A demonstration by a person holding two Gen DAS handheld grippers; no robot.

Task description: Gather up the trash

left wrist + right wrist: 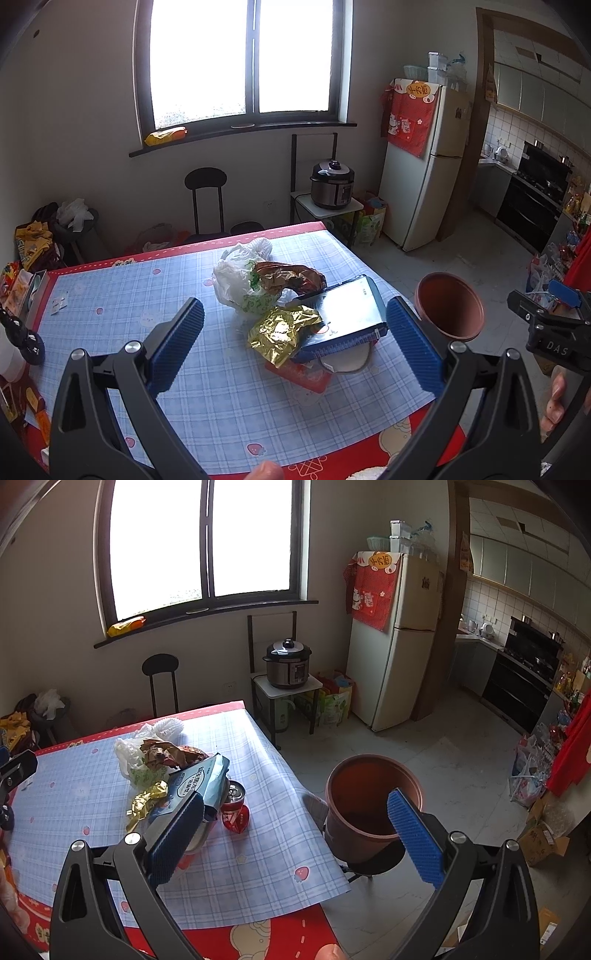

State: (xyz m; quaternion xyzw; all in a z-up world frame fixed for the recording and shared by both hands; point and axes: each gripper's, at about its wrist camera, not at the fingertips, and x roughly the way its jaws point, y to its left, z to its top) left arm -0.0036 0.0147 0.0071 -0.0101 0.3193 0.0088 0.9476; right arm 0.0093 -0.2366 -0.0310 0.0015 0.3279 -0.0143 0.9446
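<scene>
A heap of trash lies on the blue checked tablecloth (110, 295): a white plastic bag (236, 277), a brown crumpled wrapper (291, 277), a gold foil wrapper (280, 332), a blue-white packet (347, 314) and a crushed red can (234, 808). My left gripper (295, 343) is open above the near side of the heap, empty. My right gripper (295, 830) is open and empty over the table's right edge; its left pad (177, 842) stands by the packet (199, 779). A brown bin (369, 805) stands on a stool right of the table, also in the left wrist view (448, 306).
A fridge (391, 646) and a pressure cooker (288, 664) on a small stand are behind the table. A black chair (207, 199) stands by the window wall. Snack packets (33, 243) crowd the left side. The kitchen opens at the right.
</scene>
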